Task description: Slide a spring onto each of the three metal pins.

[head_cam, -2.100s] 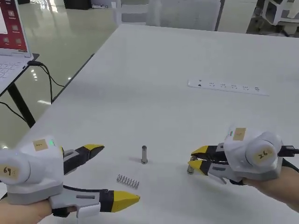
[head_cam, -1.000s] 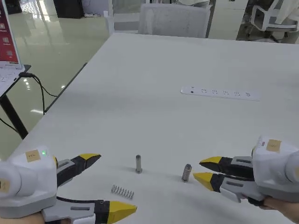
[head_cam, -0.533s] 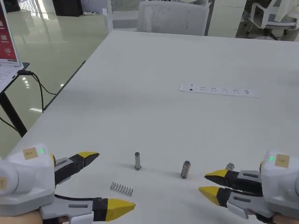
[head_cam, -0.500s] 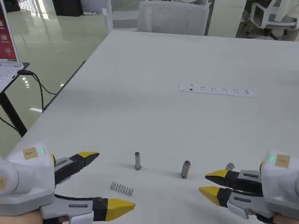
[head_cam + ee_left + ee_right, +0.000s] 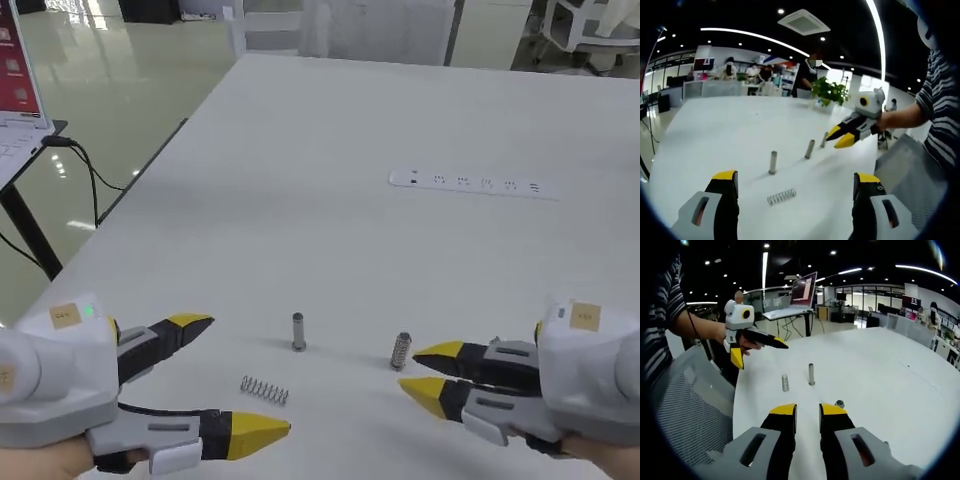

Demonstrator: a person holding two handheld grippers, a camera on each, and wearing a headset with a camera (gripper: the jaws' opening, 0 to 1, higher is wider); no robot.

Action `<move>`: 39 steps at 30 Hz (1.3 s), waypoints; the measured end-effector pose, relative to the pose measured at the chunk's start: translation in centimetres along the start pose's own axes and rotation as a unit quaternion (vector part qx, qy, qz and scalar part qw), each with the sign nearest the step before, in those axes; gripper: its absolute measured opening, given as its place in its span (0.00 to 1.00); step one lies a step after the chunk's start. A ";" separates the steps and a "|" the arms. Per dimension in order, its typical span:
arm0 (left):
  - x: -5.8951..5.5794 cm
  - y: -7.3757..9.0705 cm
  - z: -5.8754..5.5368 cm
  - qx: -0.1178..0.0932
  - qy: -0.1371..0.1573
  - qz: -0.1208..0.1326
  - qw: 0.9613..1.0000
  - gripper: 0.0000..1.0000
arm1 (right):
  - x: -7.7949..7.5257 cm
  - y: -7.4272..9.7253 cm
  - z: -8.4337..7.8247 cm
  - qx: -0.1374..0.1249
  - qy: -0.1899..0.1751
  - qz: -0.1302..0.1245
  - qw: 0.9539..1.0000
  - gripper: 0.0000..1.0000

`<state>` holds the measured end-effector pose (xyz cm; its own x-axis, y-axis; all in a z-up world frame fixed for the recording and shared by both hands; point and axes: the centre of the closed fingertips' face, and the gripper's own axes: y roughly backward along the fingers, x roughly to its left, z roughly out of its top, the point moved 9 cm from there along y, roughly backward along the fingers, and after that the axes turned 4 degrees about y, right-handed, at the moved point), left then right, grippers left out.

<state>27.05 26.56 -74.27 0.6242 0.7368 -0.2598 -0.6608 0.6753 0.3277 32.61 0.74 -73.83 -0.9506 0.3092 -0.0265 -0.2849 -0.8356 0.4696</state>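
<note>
Head view: noted left tongs [image 5: 247, 374] at near left, jaws spread wide, holding nothing. Noted right tongs [image 5: 412, 370] at near right, jaws only narrowly parted, also holding nothing. Found loose spring [image 5: 265, 390] lying flat on white table [image 5: 330, 150], just nearer than bare pin [image 5: 298, 331]. Found sprung pin [image 5: 401, 350] upright to the right of bare pin, just beside right tongs' tips, not touching. Logged power strip [image 5: 475, 184] at far right.

Left gripper view: saw loose spring lying between the wide jaws, then bare pin, sprung pin and third pin [image 5: 824, 139] in a row beyond, the last close to right tongs. Cannot tell whether third pin carries a spring.

Right gripper view: saw narrow gap between the jaws, third pin just beside the right jaw.
</note>
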 end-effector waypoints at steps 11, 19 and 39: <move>0.1 0.8 -0.1 -0.003 0.002 0.005 1.000 0.93 | 1.6 -4.5 4.0 -0.019 0.049 0.044 0.998 0.15; 0.3 1.4 -0.1 -0.006 0.003 0.012 1.000 0.93 | 3.1 -7.8 4.4 -0.013 0.062 0.069 0.996 0.14; 0.6 1.6 -0.1 0.000 0.003 0.008 1.000 0.92 | 4.6 -12.9 0.6 0.041 0.047 0.050 0.997 0.13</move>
<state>26.37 28.09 -73.99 0.6111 0.7477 -0.2599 -0.6702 0.6635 0.3327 31.95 13.17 -79.48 -0.9822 0.1791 -0.0564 -0.1806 -0.8193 0.5442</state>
